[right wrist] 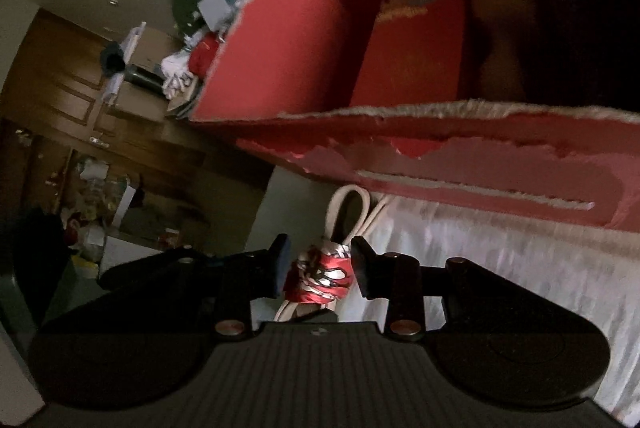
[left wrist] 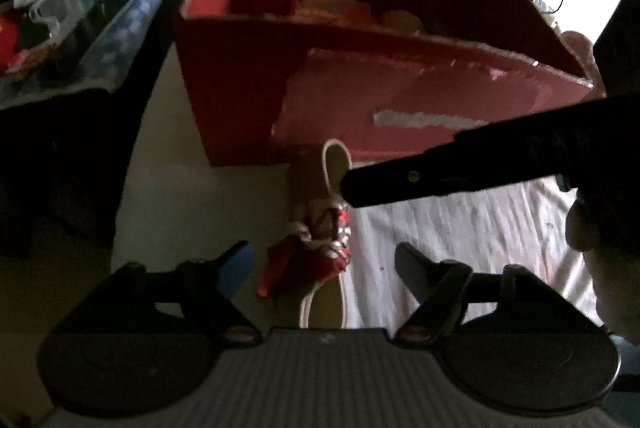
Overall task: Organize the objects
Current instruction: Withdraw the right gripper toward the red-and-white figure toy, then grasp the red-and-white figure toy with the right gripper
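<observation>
One cream cord bundle (right wrist: 320,270), folded into a long loop and wrapped at its middle with a red, white and black patterned band, lies at the edge of the white cloth (left wrist: 472,228), its long axis pointing toward the single torn red cardboard box (left wrist: 256,80) just beyond its looped end. The right gripper (right wrist: 318,266) has its fingers close either side of the band, though contact cannot be told. The left gripper (left wrist: 324,264) hangs spread wide over the bundle.

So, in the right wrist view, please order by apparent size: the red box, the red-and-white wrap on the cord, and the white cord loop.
1. red box, by far the largest.
2. and 3. red-and-white wrap and white cord loop: alike, and the wrap lies nearer the camera, so unranked.
</observation>
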Motion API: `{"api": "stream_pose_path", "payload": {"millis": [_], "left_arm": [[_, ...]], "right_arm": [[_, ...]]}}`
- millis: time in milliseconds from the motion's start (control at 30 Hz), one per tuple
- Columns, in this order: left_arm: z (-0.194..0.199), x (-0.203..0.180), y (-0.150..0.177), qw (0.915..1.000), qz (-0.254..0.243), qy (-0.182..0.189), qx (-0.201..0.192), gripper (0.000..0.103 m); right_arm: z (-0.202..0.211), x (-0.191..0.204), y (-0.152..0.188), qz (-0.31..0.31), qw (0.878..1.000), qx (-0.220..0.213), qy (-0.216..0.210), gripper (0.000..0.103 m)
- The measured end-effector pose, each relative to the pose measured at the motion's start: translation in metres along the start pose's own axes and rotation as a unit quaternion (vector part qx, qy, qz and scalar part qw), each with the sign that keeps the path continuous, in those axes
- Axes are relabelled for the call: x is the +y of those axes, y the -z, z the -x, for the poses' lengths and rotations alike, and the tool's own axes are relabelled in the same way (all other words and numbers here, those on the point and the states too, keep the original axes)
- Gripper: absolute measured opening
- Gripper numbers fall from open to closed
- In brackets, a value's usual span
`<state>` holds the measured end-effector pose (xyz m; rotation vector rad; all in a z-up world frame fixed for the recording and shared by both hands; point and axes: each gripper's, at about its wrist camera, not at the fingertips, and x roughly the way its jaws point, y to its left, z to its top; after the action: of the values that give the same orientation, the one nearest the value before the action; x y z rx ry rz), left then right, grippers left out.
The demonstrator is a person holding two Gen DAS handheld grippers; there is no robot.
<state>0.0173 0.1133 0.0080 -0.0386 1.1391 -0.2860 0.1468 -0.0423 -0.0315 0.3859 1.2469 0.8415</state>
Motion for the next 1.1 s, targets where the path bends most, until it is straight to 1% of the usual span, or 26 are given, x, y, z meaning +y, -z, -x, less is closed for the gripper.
{"api": "stream_pose_path", "payload": {"millis": [33, 100, 167, 200, 333, 400, 533, 600, 633, 667, 733, 900, 1000, 1100], "left_arm": [[-0.003, 0.001, 0.000, 1.0000, 0.002, 0.000, 0.004, 0.069], [-0.009, 0.002, 0.000, 0.9999, 0.006, 0.003, 0.014, 0.064], [-0.015, 0.002, 0.000, 0.9998, 0.007, 0.002, 0.021, 0.061], [-0.017, 0.001, 0.000, 0.9997, 0.006, 0.001, 0.022, 0.058], [-0.023, 0.003, 0.001, 0.9995, 0.006, 0.001, 0.031, 0.053], [-0.026, 0.004, 0.001, 0.9993, 0.006, -0.001, 0.036, 0.050], [-0.028, 0.002, 0.002, 0.9992, 0.003, -0.004, 0.040, 0.049], [-0.028, 0.001, 0.002, 0.9991, 0.002, -0.004, 0.042, 0.048], [-0.028, 0.001, 0.002, 0.9991, 0.002, -0.004, 0.042, 0.046], [-0.027, 0.001, 0.002, 0.9991, 0.001, -0.005, 0.043, 0.045], [-0.023, 0.000, 0.003, 0.9991, -0.002, -0.005, 0.042, 0.040], [-0.017, -0.008, 0.008, 0.9988, -0.014, 0.003, 0.048, 0.038], [-0.011, -0.017, 0.011, 0.9986, -0.029, 0.006, 0.043, 0.038], [-0.001, -0.026, 0.012, 0.9981, -0.045, 0.017, 0.038, 0.038]], "right_arm": [[-0.004, -0.001, 0.000, -0.004, 1.000, 0.005, 0.006, 0.041], [-0.011, -0.002, 0.000, -0.008, 1.000, 0.016, 0.015, 0.041], [-0.015, -0.002, 0.000, -0.012, 1.000, 0.025, 0.015, 0.041], [-0.017, -0.002, 0.000, -0.012, 0.999, 0.029, 0.013, 0.041], [-0.025, -0.005, 0.000, -0.014, 0.998, 0.045, 0.031, 0.042], [-0.027, -0.008, 0.000, -0.021, 0.998, 0.050, 0.028, 0.043], [-0.025, -0.007, 0.002, -0.012, 0.998, 0.049, 0.033, 0.044], [-0.024, -0.007, 0.003, -0.008, 0.998, 0.049, 0.037, 0.043], [-0.024, -0.007, 0.003, -0.007, 0.998, 0.049, 0.035, 0.035], [-0.023, -0.008, 0.003, -0.007, 0.998, 0.051, 0.028, 0.033], [-0.021, -0.010, 0.003, -0.007, 0.998, 0.053, 0.028, 0.031], [-0.014, -0.013, 0.005, -0.009, 0.998, 0.062, 0.021, 0.030], [-0.006, -0.012, 0.008, 0.002, 0.998, 0.063, 0.016, 0.030], [0.003, -0.011, 0.009, 0.009, 0.998, 0.060, 0.008, 0.030]]}}
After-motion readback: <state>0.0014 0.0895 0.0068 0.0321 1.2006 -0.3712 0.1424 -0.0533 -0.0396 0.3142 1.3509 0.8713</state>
